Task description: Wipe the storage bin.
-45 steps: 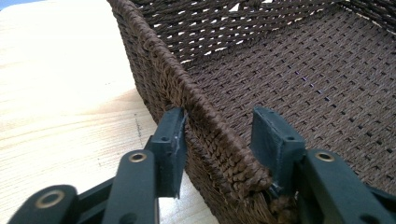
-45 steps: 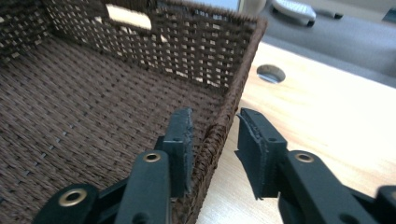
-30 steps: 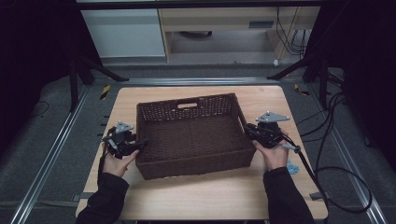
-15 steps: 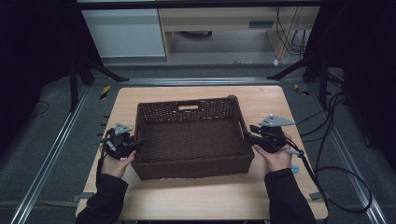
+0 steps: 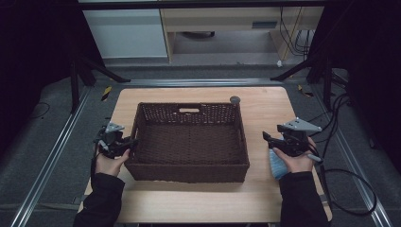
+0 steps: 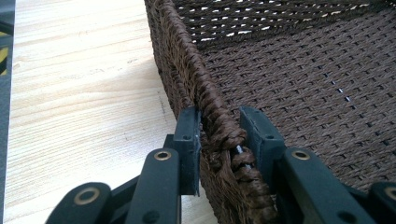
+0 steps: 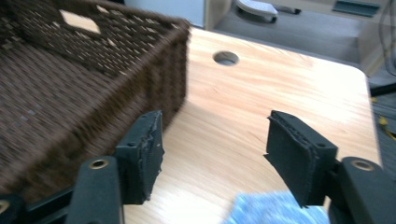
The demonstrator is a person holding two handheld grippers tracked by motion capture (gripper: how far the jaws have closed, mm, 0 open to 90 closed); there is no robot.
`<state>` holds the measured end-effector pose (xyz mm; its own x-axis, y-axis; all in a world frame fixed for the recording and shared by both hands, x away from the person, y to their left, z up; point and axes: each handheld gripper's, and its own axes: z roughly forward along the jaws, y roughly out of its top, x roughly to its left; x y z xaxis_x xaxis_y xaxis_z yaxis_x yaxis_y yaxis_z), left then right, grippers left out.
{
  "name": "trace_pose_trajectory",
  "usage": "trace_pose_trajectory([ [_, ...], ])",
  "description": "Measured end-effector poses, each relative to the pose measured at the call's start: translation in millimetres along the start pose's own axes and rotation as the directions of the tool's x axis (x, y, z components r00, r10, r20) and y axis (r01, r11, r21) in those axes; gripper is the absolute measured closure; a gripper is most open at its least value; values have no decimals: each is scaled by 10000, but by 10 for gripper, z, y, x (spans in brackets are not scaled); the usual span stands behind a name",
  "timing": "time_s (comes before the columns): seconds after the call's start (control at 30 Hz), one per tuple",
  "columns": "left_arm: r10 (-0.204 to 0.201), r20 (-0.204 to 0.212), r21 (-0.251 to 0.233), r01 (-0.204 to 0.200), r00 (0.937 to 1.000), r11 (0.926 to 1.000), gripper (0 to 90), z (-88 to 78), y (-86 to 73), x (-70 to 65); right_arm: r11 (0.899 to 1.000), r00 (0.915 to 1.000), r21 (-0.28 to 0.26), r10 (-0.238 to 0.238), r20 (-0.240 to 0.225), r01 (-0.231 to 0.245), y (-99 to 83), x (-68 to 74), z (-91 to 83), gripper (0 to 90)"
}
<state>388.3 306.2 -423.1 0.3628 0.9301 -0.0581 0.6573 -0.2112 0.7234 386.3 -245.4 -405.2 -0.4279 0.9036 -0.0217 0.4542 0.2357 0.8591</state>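
- Basket (image 5: 189,142): dark brown woven wicker, rectangular and open-topped, standing at the middle of the light wooden table (image 5: 265,106). Its long axis runs across the table from one hand to the other, with a cut-out handle slot in the far long wall.
- We read the left gripper (image 5: 124,144) as the nearer one: it sits at the basket's left short wall. In the left gripper view the braided rim (image 6: 219,126) runs between the two black jaws, one jaw outside the wall and one inside. The jaws have just been closing; the outer pad lies against the weave, and we judge the inner pad to be on it as well, so this gripper is clamped on the rim.
- The right gripper (image 5: 270,140) stands off the basket's right short wall, with bare table between them. Its jaws have just been opening and now stand wide apart with nothing between them; the right gripper view confirms this, with the basket's corner (image 7: 175,70) lying beyond the left jaw.
- We judge that any coming move of the basket turns on the left grip alone, along the long axis.
- A blue cloth (image 5: 277,166) lies under the right hand, right of the basket. A round hole (image 5: 234,100) lies in the table beyond the basket's far right corner.
- No brand, label or legible writing appears on any item.
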Motion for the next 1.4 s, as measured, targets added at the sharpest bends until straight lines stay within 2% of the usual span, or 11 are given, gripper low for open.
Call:
trace_pose_trajectory([
  [0.1, -4, 29, -14, 4, 10000, 10000, 687, -1, 0, 28, 9999, 9997, 93, 93, 226, -95, -88, -52, -32, 322],
  [0.4, 326, -111, 37, -325, 9994, 9995, 691, -3, 11, 17, 9979, 9963, 472, 409, 762, -446, -427, -173, -150, 309],
  [0.6, 321, -94, 78, -320, 9994, 9995, 692, -3, 12, 10, 9917, 9954, 1080, 614, 734, -692, -719, -180, -163, 322],
  [0.67, 373, -115, 41, -373, 9992, 9993, 692, -1, 14, 14, 9908, 9952, 1133, 664, 723, -743, -744, -182, -160, 325],
  [0.77, 385, -103, 49, -384, 9992, 9993, 692, 0, 16, 19, 9857, 9949, 1440, 797, 623, -879, -846, -204, -113, 386],
  [0.83, 403, -103, 46, -402, 9991, 9992, 692, 1, 17, 21, 9848, 9948, 1494, 807, 614, -891, -858, -209, -102, 413],
  [0.97, 449, -74, 42, -449, 9990, 9990, 693, 5, 22, 29, 9791, 9957, 1815, 925, 64, -921, -906, -229, -45, 589],
  [1.03, 471, -58, 38, -471, 9989, 9989, 694, 8, 25, 31, 9782, 9961, 1898, 876, -94, -843, -889, -219, -34, 637],
  [1.17, 441, 0, 29, -441, 9990, 9990, 695, 10, 25, 29, 9811, 9981, 1870, 560, -240, -505, -826, -199, -15, 675],
  [1.33, 530, 43, 14, -530, 9986, 9986, 696, 14, 30, 31, 9912, 9990, 1310, 222, -392, -169, -700, -191, 15, 679],
  [1.4, 486, 134, -29, -486, 9987, 9988, 696, 22, 32, 39, 9939, 9984, 1083, 241, -520, -184, -648, -198, 51, 679],
])
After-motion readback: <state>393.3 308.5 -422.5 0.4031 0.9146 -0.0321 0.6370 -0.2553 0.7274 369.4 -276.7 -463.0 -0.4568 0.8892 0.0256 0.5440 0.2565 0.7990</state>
